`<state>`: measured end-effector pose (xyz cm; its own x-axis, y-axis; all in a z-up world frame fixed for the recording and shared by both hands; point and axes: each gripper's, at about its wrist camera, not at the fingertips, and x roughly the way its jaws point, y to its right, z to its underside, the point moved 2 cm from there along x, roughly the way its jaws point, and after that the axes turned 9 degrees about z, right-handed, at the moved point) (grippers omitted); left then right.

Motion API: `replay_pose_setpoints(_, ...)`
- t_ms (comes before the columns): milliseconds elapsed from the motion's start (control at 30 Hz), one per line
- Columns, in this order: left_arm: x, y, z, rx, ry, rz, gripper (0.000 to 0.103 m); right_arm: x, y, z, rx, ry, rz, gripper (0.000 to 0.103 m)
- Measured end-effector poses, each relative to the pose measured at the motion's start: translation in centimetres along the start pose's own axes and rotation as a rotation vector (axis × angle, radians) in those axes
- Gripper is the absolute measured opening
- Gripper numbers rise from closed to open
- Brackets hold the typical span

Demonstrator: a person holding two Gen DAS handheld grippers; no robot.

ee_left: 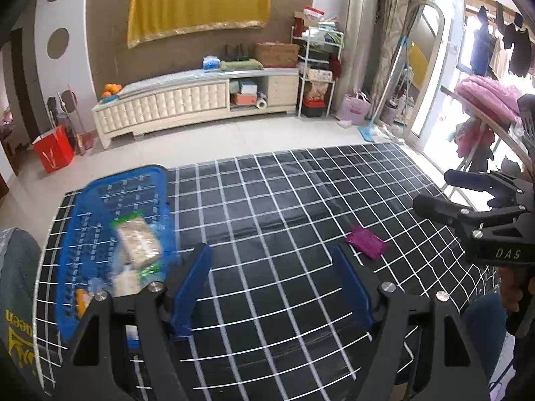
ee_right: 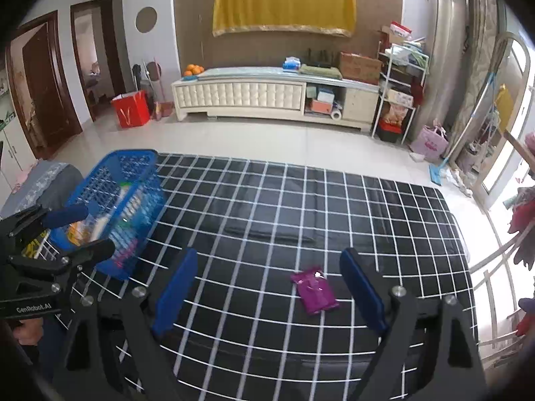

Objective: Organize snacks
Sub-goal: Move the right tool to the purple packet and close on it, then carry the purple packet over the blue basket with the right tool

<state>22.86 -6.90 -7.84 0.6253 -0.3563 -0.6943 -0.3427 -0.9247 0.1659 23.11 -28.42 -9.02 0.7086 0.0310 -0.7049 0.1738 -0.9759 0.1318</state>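
Note:
A blue plastic basket point(ee_left: 100, 193) stands at the left of the black grid-patterned table and holds several snack packs, among them a clear pack of pale biscuits point(ee_left: 138, 242). The basket also shows in the right wrist view point(ee_right: 107, 180). A purple snack pack point(ee_right: 316, 290) lies flat on the table; it also shows in the left wrist view point(ee_left: 365, 242). My left gripper point(ee_left: 271, 257) is open and empty, just right of the basket. My right gripper point(ee_right: 269, 262) is open and empty, with the purple pack lying between and just beyond its fingers.
The black grid cloth point(ee_right: 301, 207) covers the whole table. Beyond its far edge is tiled floor, a white TV cabinet point(ee_right: 267, 97) and a red bag point(ee_right: 131, 108). A grey cushioned seat point(ee_right: 43, 180) sits left of the basket. A clothes rack point(ee_left: 485, 113) stands at the right.

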Motion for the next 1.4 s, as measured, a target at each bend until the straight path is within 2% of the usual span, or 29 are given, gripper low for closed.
replay_pose_setpoints(200,5.4,0.7,0.8,-0.049,-0.092,0.021,0.073,5.5,1.8,2.4,0.002,-0.101,-0.044,0.09)
replay_pose_setpoints(533,13.2,0.7,2.4,-0.087,-0.217,0.021,0.073,12.7,3.9,4.9,0.008,-0.223,-0.069,0.09)
replay_pose_setpoints(667,15.2,0.6,2.4,-0.098,-0.251,0.029,0.073,14.6,4.1,5.5,-0.012,-0.258,-0.099,0.09)
replay_pose_setpoints(967,18.4,0.1,2.5,-0.101,-0.305,0.025,0.073,18.2,4.9,6.9,-0.031,-0.33,-0.11,0.09)
replay_pose_setpoints(1100,19.2,0.0,2.8,-0.094,-0.32,0.018,0.073,18.7,4.9,7.4,-0.056,-0.339,-0.111,0.089)
replay_pose_setpoints(1300,19.7,-0.1,3.4,-0.097,-0.337,0.007,0.073,18.1,4.3,8.3,-0.117,-0.284,-0.07,0.086)
replay_pose_setpoints(1400,19.7,0.0,3.8,-0.094,-0.34,0.003,0.073,17.5,3.8,8.4,-0.146,-0.256,-0.066,0.071)
